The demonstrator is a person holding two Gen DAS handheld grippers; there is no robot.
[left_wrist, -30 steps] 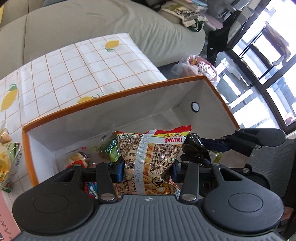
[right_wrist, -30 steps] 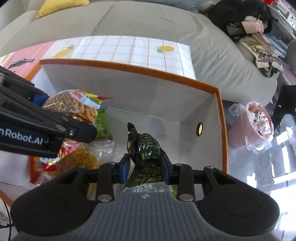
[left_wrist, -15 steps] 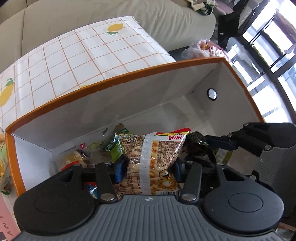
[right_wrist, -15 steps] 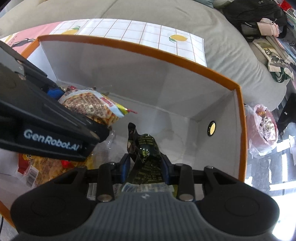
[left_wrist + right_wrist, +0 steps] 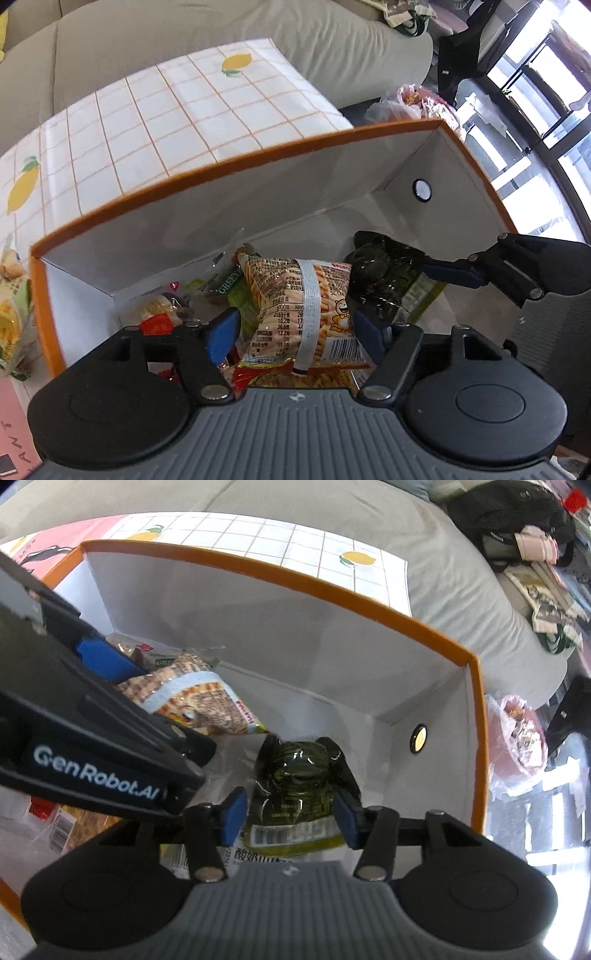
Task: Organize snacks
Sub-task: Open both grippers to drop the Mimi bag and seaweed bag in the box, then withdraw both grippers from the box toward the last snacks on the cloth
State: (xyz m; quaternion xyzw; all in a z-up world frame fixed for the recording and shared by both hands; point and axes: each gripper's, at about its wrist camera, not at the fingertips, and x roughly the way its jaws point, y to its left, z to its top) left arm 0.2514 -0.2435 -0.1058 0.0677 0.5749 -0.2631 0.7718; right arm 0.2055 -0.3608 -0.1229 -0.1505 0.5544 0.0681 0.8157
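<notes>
Left gripper [image 5: 295,328]: black body, blue pads, pitched steeply down. Jaws opening, a gap shows at both pads, which touch nothing. Right gripper [image 5: 290,818]: same build, also pitched steeply down, just beside the left with its fingers reaching in from that side. Jaws opening, pads [image 5: 232,818] stand off both sides of what lies between them.

Can't see the box [image 5: 229,173] floor under the snack pile, w/ lower packets mostly buried. Print on the stick-snack bag [image 5: 306,314] too small to read. Left tongs [image 5: 110,686] cut off by right-cam edge; dark green packet [image 5: 299,786] label partly blocked.
</notes>
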